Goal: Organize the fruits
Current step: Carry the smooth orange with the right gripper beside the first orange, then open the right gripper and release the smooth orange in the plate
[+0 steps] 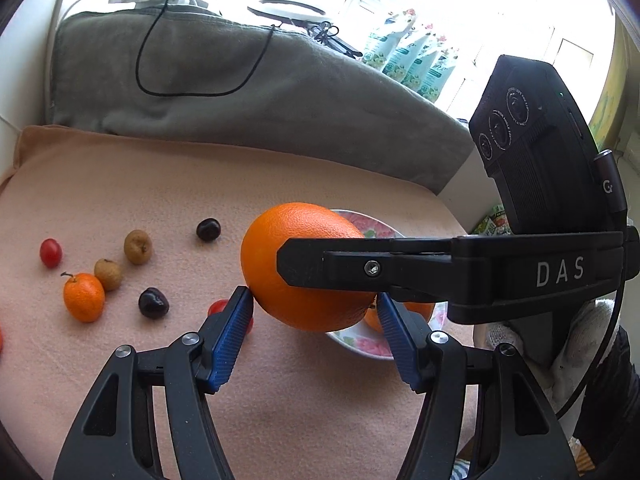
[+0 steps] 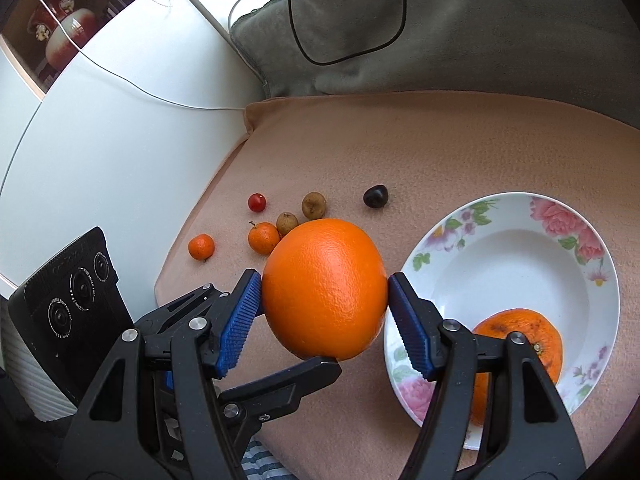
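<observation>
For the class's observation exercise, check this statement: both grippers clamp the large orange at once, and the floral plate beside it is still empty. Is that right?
Not quite. The floral plate is not empty: a smaller orange already lies in it, as the right wrist view shows. The rest holds: the left gripper and the right gripper both clamp the large orange.
</observation>
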`<state>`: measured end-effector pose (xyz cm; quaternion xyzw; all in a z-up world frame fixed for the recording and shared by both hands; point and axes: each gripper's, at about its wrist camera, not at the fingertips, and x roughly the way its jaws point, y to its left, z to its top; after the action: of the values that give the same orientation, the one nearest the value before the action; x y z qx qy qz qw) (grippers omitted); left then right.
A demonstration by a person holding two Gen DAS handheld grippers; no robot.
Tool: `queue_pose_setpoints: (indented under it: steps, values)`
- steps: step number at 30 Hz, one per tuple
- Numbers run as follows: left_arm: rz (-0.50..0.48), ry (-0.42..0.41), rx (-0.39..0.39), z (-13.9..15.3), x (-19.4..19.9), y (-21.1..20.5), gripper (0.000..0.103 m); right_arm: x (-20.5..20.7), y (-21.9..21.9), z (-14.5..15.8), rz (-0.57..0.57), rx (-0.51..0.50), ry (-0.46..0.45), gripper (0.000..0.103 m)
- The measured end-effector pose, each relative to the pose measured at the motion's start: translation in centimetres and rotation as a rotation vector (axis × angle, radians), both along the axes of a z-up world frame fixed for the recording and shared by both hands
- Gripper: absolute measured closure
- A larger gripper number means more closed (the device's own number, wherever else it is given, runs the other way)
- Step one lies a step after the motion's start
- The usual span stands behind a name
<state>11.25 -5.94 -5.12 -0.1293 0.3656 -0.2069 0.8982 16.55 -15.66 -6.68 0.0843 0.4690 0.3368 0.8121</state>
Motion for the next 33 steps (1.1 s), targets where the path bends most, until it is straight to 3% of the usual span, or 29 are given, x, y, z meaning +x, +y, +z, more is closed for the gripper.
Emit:
queue_pose_setpoints:
  steps: [16,22,27,33]
  values:
    - [-0.073,0.038,-0.032,-0.4,3.7,-4.1,0.039,3.4,-5.5,-0.7,-0.117,0.027,0.053,0.035]
    - [-0.128,0.01,-0.037,0.2,3.7,-5.6,0.041,4.0,-7.5,-1.0,-0.195,0.02,0.075,0.035]
    - [-0.15,-0.009,-0.021,0.9,2.8,-6.1,0.041,4.5,-10.7,0.0,-0.295,0.098,0.054,0.035]
    - [-0.131,-0.017,-0.01,1.3,2.1,-4.9,0.041,4.0,-12.6,1.7,-0.342,0.092,-0.011,0.035]
